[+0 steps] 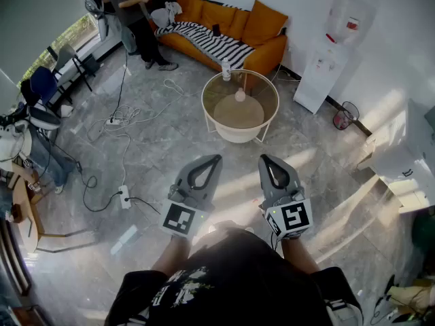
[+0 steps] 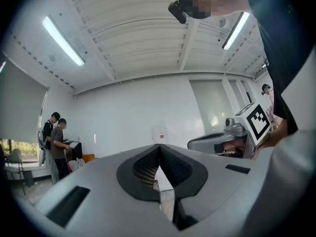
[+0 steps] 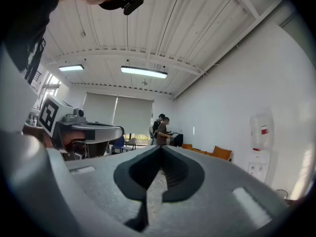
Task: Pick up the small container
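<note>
In the head view a round glass-topped table [image 1: 209, 107] on a white wire frame stands ahead on the grey floor. A small clear container [image 1: 225, 68] stands at its far edge, and a small white rounded object [image 1: 240, 95] sits near its middle. My left gripper [image 1: 216, 159] and right gripper [image 1: 264, 159] are held side by side, well short of the table and pointing toward it. Both are shut with nothing between the jaws. The left gripper [image 2: 159, 147] and the right gripper [image 3: 160, 148] each show their jaws meeting at the tip in their own views, aimed up at walls and ceiling.
An orange sofa [image 1: 262, 26] with a striped blanket stands behind the table. A white water dispenser [image 1: 326, 53] and a small bin [image 1: 345, 116] are at the right, white boxes [image 1: 404, 161] farther right. Cables and a power strip [image 1: 124, 195] lie on the floor at left. A person [image 1: 132, 12] stands at the back left.
</note>
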`<state>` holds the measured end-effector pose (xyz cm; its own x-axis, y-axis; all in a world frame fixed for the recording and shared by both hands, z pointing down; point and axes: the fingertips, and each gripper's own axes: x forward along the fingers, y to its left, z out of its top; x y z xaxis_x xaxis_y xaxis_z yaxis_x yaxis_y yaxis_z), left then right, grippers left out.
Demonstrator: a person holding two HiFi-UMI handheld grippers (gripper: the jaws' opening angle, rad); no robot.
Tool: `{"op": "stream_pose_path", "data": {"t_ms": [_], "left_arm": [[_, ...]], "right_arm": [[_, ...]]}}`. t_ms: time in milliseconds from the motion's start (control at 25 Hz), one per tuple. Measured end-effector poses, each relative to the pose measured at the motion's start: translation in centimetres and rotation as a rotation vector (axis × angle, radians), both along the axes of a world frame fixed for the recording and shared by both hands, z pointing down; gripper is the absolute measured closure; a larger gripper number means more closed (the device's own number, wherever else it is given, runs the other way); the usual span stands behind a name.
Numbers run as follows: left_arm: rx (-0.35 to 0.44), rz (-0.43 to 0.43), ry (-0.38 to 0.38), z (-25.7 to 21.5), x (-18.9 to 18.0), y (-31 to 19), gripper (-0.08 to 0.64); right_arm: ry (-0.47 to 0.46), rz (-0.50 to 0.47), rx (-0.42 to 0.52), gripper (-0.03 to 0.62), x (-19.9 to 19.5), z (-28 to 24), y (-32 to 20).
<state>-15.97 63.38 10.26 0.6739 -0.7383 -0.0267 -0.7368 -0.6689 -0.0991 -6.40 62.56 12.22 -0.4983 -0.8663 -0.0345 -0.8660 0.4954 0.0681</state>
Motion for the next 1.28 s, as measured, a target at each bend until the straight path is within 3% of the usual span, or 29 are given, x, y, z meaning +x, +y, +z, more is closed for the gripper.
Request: {"op": "stream_pose_path", "data": {"t_ms": [400,720,920,1000,1280], "left_arm": [[-0.006,0.006,-0.01,0.5,2.6,-1.4,0.547],[0.005,0.006,-0.023,0.4,4.7,-1.4,0.546],[0.046,0.013,0.03,-0.3,7.2,-1.1,0.548],[0.055,0.019,0.019,0.1,8.8,-0.7,0.546],[0.004,-0.012,0.013,1.9,11.1,-0.3,0.546]], "right_arm": [[0.002,0.004,-0.006,0.598,2.5,0.8,-1.1],[-0.025,-0.011,0.043,0.597,4.4,0.0,-0.9],[-0.028,-0.036,0.021,0.597,6.4,0.5,-0.3],[-0.007,-0.036,0.008,0.597,8.0,1.3,0.0],[-0.012,-0.033,-0.015,0.597,11.3,2.7,0.1]]}}
